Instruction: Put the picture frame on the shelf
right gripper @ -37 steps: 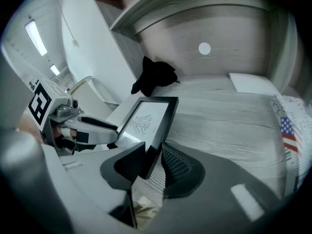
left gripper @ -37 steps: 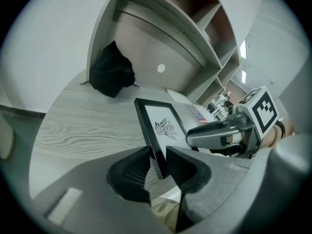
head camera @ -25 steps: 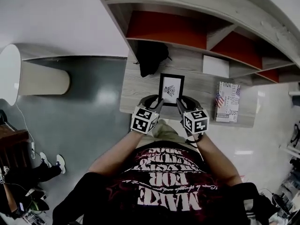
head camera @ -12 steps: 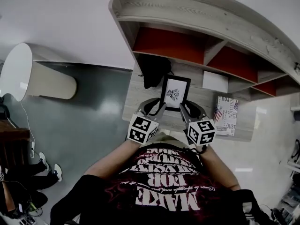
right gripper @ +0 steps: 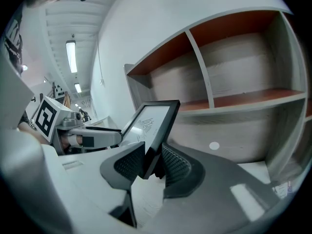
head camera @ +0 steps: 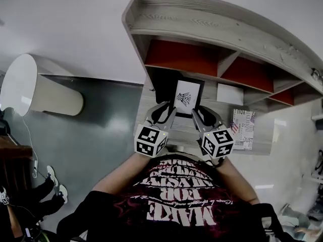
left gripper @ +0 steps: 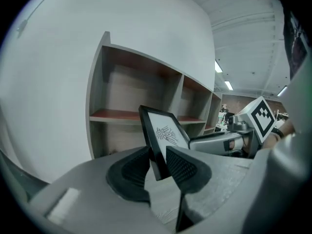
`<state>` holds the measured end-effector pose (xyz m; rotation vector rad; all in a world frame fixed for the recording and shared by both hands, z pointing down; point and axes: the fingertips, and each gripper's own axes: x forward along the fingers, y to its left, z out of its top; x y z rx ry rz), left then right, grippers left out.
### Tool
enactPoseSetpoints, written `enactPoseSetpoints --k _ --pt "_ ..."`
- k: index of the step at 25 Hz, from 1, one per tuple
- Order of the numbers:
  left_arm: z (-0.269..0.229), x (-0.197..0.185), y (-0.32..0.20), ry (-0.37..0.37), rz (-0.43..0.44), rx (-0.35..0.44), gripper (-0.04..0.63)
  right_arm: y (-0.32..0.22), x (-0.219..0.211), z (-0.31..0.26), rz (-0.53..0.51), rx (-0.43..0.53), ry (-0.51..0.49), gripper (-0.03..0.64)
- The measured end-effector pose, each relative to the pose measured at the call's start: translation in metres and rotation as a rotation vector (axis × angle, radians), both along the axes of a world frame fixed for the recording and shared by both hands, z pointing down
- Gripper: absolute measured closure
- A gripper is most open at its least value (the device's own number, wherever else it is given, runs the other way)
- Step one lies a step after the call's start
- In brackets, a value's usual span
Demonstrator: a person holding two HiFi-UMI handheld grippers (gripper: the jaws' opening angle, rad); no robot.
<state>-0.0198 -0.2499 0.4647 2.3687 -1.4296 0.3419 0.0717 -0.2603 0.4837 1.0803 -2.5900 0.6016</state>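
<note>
Left grey two-jaw gripper [head camera: 170,113] is clamping the left edge of the black rectangular picture frame with white printed insert [head camera: 185,97], pads pressing front and back. The frame is standing upright, long axis vertical, apparently clear of the grey wood-grain desktop [head camera: 144,105], just below and in front of the grey wooden shelf unit with red-orange compartments [head camera: 212,26]. Right grey two-jaw gripper [head camera: 196,114] is clamping the right edge likewise. Judgement: the shelf compartments are lying up and ahead, with both grippers equally near.

tee [head camera: 176,205]: black, short sleeves, maroon/white print | left gripper [left gripper: 157,155] + right gripper [right gripper: 152,161]: grey shells, black ribbed fingers [left gripper: 183,168] | cubes [head camera: 150,139]: black/white square markers
</note>
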Motion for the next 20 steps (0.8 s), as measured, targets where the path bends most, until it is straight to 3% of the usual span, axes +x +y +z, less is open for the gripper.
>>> enactPoseSetpoints --k 20 --pt "-0.033 -0.021 -0.111 0.053 0.104 0.043 0.48 -0.103 -0.02 -0.032 0.137 0.019 0.043 0.483"
